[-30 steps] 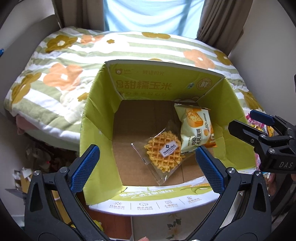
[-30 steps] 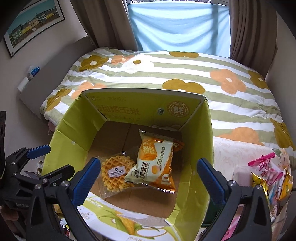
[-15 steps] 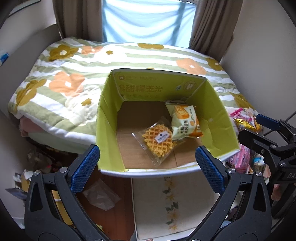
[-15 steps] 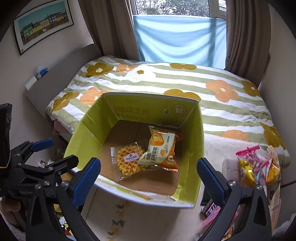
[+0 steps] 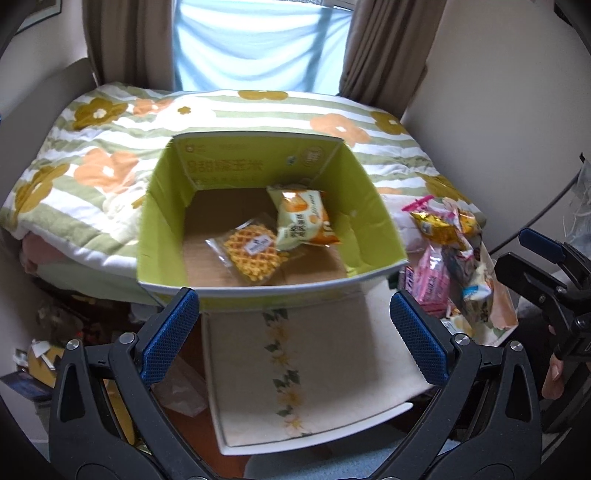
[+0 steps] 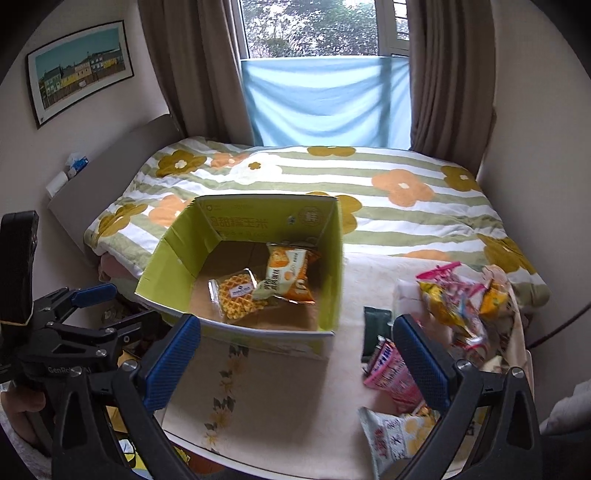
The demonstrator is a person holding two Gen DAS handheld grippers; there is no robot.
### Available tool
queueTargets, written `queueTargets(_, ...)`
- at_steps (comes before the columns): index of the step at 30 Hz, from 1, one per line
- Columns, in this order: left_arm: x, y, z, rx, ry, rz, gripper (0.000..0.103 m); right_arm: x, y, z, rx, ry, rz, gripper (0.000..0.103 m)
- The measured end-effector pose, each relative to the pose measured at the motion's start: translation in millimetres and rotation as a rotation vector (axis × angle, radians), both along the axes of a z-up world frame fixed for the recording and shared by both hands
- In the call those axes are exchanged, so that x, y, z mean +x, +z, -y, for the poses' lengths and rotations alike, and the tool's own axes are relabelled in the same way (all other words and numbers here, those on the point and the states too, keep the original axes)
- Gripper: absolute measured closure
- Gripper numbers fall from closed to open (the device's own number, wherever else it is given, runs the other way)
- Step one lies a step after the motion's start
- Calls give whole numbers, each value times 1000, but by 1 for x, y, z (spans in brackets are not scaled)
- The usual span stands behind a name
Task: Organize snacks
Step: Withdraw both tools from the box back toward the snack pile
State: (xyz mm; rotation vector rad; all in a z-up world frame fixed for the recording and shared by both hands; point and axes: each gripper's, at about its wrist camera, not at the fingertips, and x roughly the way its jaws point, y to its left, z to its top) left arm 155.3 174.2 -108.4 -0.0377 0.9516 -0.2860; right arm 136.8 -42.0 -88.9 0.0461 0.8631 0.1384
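A home bedroom. A bed (image 6: 332, 184) with a flowered quilt stands under a curtained window (image 6: 314, 29). A framed picture (image 6: 79, 68) hangs on the wall.

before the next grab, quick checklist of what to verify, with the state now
1. Left gripper open with nothing between its fingers: ok.
2. Right gripper open with nothing between its fingers: ok.
3. Green box open on top, bare floor showing beside the waffle pack and the orange cake pack: ok.
4. Snacks left to sort: not ok, a pile of packets lies on the table right of the box, a pink packet nearest the right gripper.
5. Pink packet free of the others: cannot tell, the gripper finger hides part of it.
6. Grippers apart from each other: ok.
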Motion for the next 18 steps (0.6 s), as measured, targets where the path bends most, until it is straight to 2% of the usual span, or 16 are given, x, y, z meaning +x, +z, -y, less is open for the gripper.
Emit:
queueTargets(5, -18, -8, 49, -1, -10, -16, 1, -24, -4, 48, 13, 5, 16, 0)
queueTargets(10, -33, -23, 111, -4, 21, -60, 1, -46, -14, 104, 33, 31, 6, 0)
queueTargets(18, -48, -61, 192, -19, 59, -153, 1, -68, -44, 189, 59, 81, -54, 0)
